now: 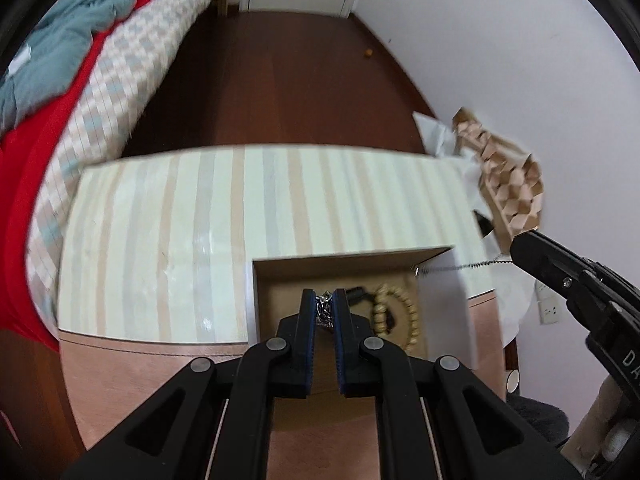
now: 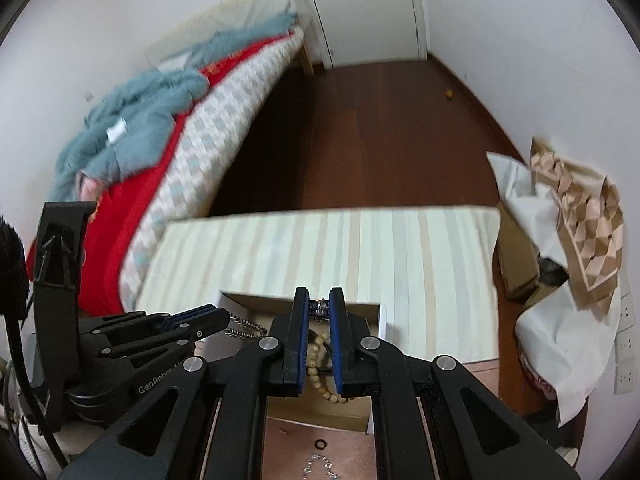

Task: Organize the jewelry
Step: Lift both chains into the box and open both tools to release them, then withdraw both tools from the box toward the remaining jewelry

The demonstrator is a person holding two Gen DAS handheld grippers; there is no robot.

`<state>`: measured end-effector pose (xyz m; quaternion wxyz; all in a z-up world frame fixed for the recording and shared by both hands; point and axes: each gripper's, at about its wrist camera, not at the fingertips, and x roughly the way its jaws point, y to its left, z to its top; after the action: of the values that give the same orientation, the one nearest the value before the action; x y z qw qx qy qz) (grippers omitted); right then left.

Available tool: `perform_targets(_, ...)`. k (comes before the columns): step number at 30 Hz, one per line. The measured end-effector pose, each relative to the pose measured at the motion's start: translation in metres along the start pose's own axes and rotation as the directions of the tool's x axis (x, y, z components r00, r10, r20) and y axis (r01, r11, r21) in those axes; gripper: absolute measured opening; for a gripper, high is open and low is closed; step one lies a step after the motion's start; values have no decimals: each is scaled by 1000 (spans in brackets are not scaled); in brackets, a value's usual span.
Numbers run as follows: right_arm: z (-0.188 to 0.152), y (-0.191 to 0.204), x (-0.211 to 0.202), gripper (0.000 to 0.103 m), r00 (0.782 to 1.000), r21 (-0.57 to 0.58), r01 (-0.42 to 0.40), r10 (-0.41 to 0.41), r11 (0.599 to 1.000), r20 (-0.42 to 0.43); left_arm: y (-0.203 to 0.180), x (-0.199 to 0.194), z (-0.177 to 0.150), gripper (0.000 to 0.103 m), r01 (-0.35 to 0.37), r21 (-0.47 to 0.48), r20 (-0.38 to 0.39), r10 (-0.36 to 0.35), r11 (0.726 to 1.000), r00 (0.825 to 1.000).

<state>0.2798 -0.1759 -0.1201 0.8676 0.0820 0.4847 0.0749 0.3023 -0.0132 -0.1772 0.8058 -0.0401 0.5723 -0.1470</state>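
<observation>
An open cardboard box (image 1: 352, 262) sits on a table with a striped cloth (image 1: 168, 240). Inside lie a wooden bead bracelet (image 1: 410, 316) and a dark item. My left gripper (image 1: 323, 300) is shut on one end of a silver chain (image 1: 325, 312) over the box. My right gripper (image 2: 319, 304) is shut on the other end of the chain (image 2: 319, 307); the chain (image 1: 460, 267) stretches between them above the box. In the right wrist view the box (image 2: 248, 300) and bracelet (image 2: 316, 364) lie below, and the chain (image 2: 244, 326) hangs at the left gripper's tips.
A small dark ring (image 2: 321, 444) and a sparkly chain (image 2: 320, 464) lie on the pink tabletop near me. A bed with red and teal bedding (image 2: 132, 152) stands at left. Crumpled paper and honeycomb wrap (image 2: 576, 240) sit at right. Dark wood floor (image 2: 380, 128) lies beyond.
</observation>
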Motion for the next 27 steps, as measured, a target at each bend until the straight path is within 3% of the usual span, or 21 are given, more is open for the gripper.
perform_targets(3, -4, -7, 30, 10, 998, 13, 15, -15, 1000, -61, 5, 15, -2, 6, -3, -21, -36, 2, 1000, 999)
perform_targets(11, -8, -27, 78, 13, 977, 38, 89, -80, 995, -199, 9, 18, 8, 13, -149, -54, -61, 146, 987, 987)
perform_targets(13, -10, -29, 81, 33, 973, 45, 96, -84, 994, -216, 8, 13, 10, 14, -150, -57, -50, 147, 987, 988)
perform_targets(14, -11, -30, 81, 54, 972, 50, 95, -81, 994, -222, 7, 12, 11, 17, -155, -56, -44, 153, 986, 987)
perform_targets(15, -12, -30, 80, 69, 972, 48, 98, -85, 994, -221, 6, 8, 12, 28, -175, -49, -33, 174, 983, 984)
perform_targets(16, -14, -29, 78, 72, 973, 47, 96, -84, 994, -215, 4, 5, 12, 37, -200, -38, -16, 199, 979, 980)
perform_targets(17, -14, -28, 76, 72, 973, 43, 100, -89, 994, -211, 3, 2, 14, 59, -220, -36, -2, 220, 975, 976)
perform_targets(18, -14, -27, 73, 72, 973, 37, 110, -100, 993, -208, 3, -1, 14, 71, -237, -35, 14, 237, 971, 971)
perform_targets(22, -17, -25, 60, 74, 969, 19, 161, -154, 987, -193, 3, -14, 12, 72, -293, -27, 53, 294, 956, 954)
perform_targets(23, -18, -23, 57, 82, 966, 7, 183, -179, 983, -188, 5, -15, 12, 78, -301, -29, 59, 302, 953, 951)
perform_targets(24, -19, -22, 53, 89, 963, -4, 202, -199, 979, -182, 7, -18, 10, 93, -311, -32, 69, 313, 950, 947)
perform_targets(27, -26, -18, 45, 92, 954, -31, 243, -245, 970, -175, 12, -24, -1, 98, -336, -42, 86, 338, 941, 937)
